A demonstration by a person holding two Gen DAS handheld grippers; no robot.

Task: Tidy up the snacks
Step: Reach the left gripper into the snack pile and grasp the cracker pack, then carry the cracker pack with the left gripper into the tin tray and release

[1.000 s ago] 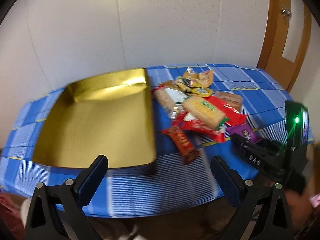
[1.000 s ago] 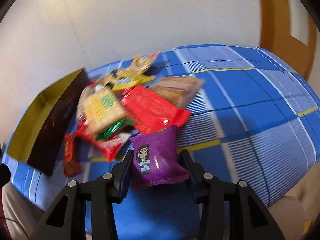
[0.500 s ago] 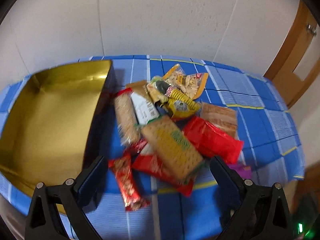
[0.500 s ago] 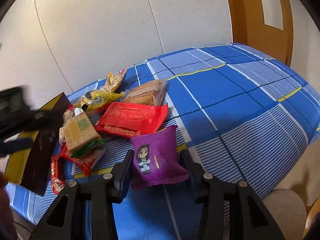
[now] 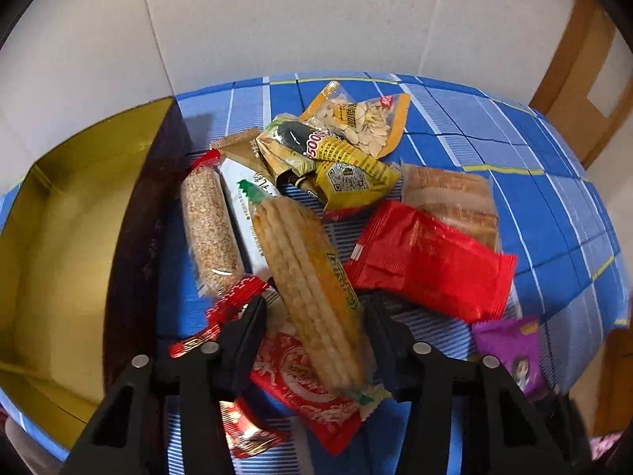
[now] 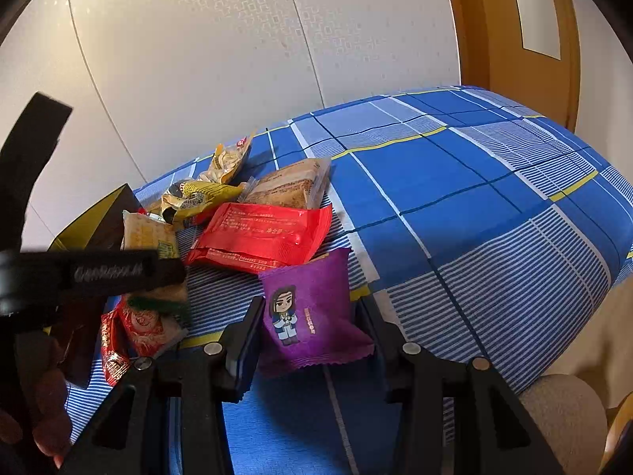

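A long yellow cracker pack [image 5: 316,289] lies tilted on top of the snack pile on the blue checked table. My left gripper [image 5: 314,308] points down over it. Its jaws are closing, the pack is between them, and the pads meet its sides. From the right wrist view the left gripper [image 6: 99,273] crosses in front of the pile. My right gripper [image 6: 310,312] is shut on a purple pack with a cartoon figure [image 6: 312,316], held just above the cloth. That purple pack [image 5: 510,348] also shows at the lower right of the left wrist view.
An empty gold tray [image 5: 59,237] with dark outer walls stands left of the pile. Around the crackers lie a red pack [image 5: 427,261], a sesame bar [image 5: 209,221], yellow seed bags [image 5: 344,166], a brown pack [image 5: 451,194] and a red patterned wrapper [image 5: 308,396]. A wooden door [image 6: 514,39] stands at the right.
My left gripper swung from over the gold tray to the right and down onto the pile. Its wide jaws narrowed around the cracker pack. The right gripper kept hold of the purple pack.
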